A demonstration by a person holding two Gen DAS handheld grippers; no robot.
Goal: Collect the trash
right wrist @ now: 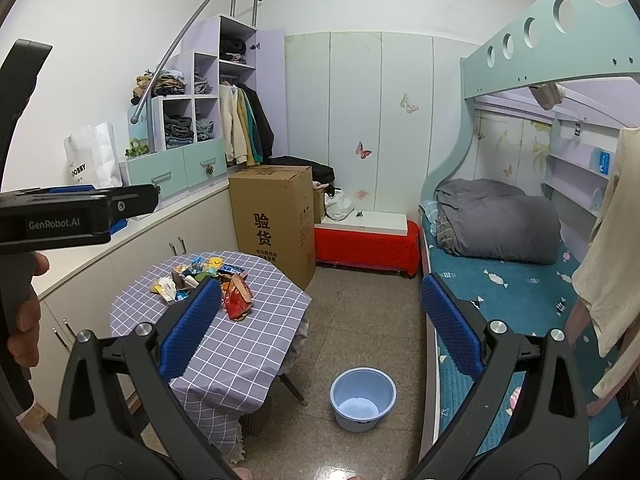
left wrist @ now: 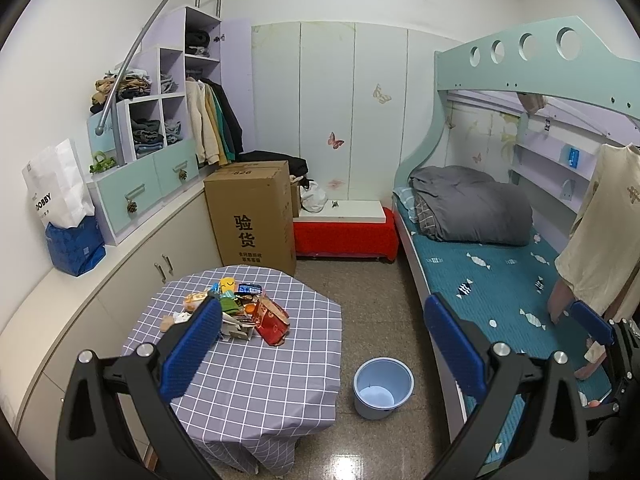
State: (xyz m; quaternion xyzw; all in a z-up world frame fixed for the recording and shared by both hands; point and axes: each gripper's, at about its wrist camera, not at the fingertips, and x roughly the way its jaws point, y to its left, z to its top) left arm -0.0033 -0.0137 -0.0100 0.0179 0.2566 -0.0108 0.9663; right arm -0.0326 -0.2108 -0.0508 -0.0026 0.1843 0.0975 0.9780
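A heap of snack wrappers and packets (left wrist: 236, 312) (right wrist: 208, 280) lies on a small table with a grey checked cloth (left wrist: 248, 368) (right wrist: 224, 344); a red bag (left wrist: 272, 320) (right wrist: 237, 300) is the biggest piece. A light blue bucket (left wrist: 383, 387) (right wrist: 363, 398) stands on the floor right of the table, with nothing inside. My left gripper (left wrist: 324, 348) is open, held high and well back from the table. My right gripper (right wrist: 320, 332) is open too, also high and apart from everything. The left gripper's black body (right wrist: 72, 216) and a hand show at the left of the right wrist view.
A tall cardboard box (left wrist: 252, 216) stands behind the table, a red-covered low bench (left wrist: 344, 236) beside it. White cabinets (left wrist: 120, 276) line the left wall. A bunk bed with teal mattress (left wrist: 500, 280) and grey duvet fills the right side. Tiled floor lies between.
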